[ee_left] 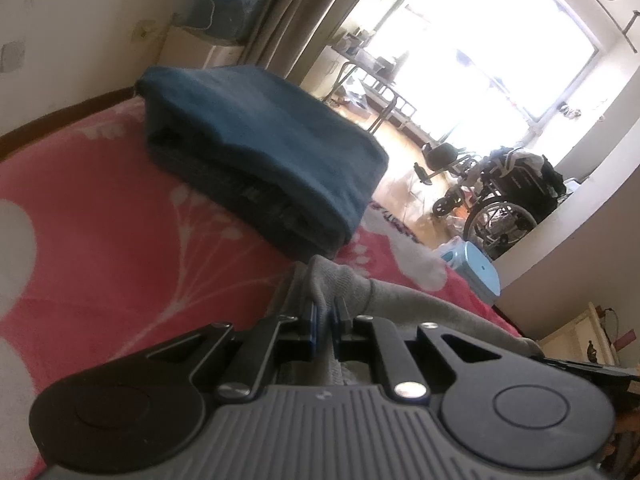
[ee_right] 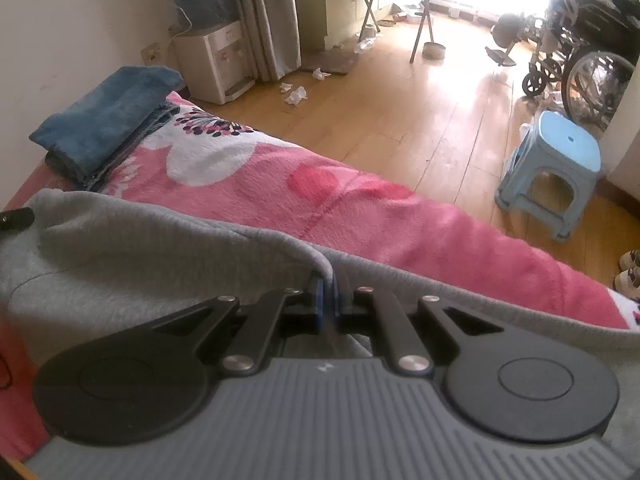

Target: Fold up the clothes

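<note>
Both tools pinch the grey garment (ee_right: 132, 248) on the bed (ee_right: 360, 216): left tool (ee_left: 325, 312) and right tool (ee_right: 329, 284) each clamp an edge, likely to carry a fold. Blue folded stack (ee_left: 256, 152) sits parked by the wall, clear of work.

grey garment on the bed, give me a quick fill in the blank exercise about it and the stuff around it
1. Both the left gripper and the right gripper are shut on the ____ garment.
2. The folded blue cloth lies on a stack on the ____ blanket.
3. The stool on the wooden floor is light ____.

Missing words: grey; pink; blue
</note>
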A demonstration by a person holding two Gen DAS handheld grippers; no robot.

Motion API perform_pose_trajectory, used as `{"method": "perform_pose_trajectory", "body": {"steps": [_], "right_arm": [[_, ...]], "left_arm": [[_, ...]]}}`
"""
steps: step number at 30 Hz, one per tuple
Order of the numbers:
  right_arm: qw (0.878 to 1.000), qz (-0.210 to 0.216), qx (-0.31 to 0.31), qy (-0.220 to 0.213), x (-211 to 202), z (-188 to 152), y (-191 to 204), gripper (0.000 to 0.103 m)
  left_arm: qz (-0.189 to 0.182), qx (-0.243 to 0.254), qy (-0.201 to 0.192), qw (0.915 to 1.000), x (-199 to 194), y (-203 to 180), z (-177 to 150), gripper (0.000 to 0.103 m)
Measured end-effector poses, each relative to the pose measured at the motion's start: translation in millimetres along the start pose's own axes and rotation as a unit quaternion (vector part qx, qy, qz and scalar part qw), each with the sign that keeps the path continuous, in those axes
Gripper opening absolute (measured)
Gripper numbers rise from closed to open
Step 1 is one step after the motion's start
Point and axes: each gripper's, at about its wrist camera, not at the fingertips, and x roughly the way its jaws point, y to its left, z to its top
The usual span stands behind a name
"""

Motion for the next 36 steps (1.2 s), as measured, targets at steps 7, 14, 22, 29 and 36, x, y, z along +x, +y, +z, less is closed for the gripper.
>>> {"method": "perform_pose_trajectory", "body": {"steps": [7,14,22,29,36], "right_arm": [[0.999,0.009,0.035,0.022,23,-8,-6,0.008],[0.993,0.002,0.115,0.000,1,-6,-28,0.051],[0.975,0.131,0.176,-0.044,-67,-21,-25,0.052],[0.897,0.297,0.325,0.031,-72,-109,-1,0.056],[0.782,0.307,0.540,0.048,-44,-216,-3,0.056]], "left_arm": [[0.022,-0.022,0.018,0.9994,8,11,5,0.045],[0.022,-0.058,-0.011,0.9980,-32,20,21,0.063],[-0.037,-0.118,0.033,0.9917,-62,36,7,0.064],[-0.068,-0.195,0.061,0.9766,-62,57,-41,0.074],[-0.061,-0.187,0.028,0.9800,-73,61,-52,0.075]]}}
